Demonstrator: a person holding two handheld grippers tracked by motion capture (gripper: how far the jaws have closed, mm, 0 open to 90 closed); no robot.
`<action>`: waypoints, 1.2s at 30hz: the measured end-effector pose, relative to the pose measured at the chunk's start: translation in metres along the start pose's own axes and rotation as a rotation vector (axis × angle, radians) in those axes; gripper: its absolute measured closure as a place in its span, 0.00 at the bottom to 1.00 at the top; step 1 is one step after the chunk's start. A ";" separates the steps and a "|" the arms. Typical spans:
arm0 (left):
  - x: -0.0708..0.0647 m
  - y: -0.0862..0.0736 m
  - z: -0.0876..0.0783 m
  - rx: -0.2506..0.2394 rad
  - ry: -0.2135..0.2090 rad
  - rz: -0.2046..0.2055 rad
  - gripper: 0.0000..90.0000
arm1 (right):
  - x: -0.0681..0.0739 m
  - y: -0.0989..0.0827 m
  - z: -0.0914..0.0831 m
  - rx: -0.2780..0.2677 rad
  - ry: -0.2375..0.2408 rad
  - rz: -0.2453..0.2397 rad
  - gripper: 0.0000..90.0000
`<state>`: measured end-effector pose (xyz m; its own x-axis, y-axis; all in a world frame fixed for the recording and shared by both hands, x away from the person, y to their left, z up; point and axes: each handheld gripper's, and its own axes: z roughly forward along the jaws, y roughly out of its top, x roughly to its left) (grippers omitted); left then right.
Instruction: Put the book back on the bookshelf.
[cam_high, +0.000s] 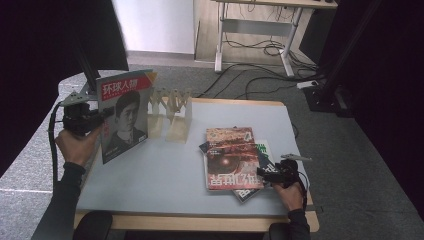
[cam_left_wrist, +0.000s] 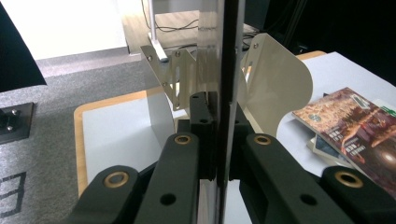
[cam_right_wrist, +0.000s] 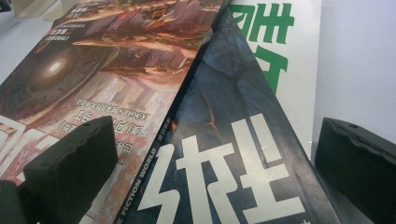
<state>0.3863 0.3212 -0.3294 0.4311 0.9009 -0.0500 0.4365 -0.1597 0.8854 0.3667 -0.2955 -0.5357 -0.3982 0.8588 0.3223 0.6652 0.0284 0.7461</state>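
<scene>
Dim, soft high view with black surroundings from nine to three o'clock; both gripper views sharper, with slight glare.

Grey carpet floor (cam_high: 350, 165), white wall (cam_high: 155, 25) — desk frame (cam_high: 255, 30), trailing cables (cam_high: 250, 75), black curtains (cam_high: 390, 75)

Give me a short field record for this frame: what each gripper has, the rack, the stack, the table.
left gripper: shut on the edge of the upright magazine, held beside the rack
right gripper: open, jaws spread over the stack's near corner, gripping nothing
rack: pale folding file rack, standing at the table's back, slots unfilled
stack: three magazines lying flat, red-brown cover on top
table: light grey top, wooden edge
</scene>
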 end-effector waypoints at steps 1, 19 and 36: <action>0.000 0.001 0.002 -0.001 0.001 0.001 0.96 | 0.000 0.000 0.000 0.000 0.000 0.001 0.00; 0.005 0.011 0.049 -0.031 0.022 0.003 0.96 | -0.001 0.000 0.000 -0.002 0.007 0.008 0.00; 0.010 -0.003 0.068 -0.068 0.008 0.007 0.96 | -0.001 -0.001 0.000 -0.007 0.011 0.008 0.00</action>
<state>0.4430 0.3032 -0.3642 0.4277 0.9030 -0.0408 0.3785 -0.1379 0.9153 0.3668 -0.2963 -0.5372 -0.3994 0.8535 0.3347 0.6641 0.0176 0.7475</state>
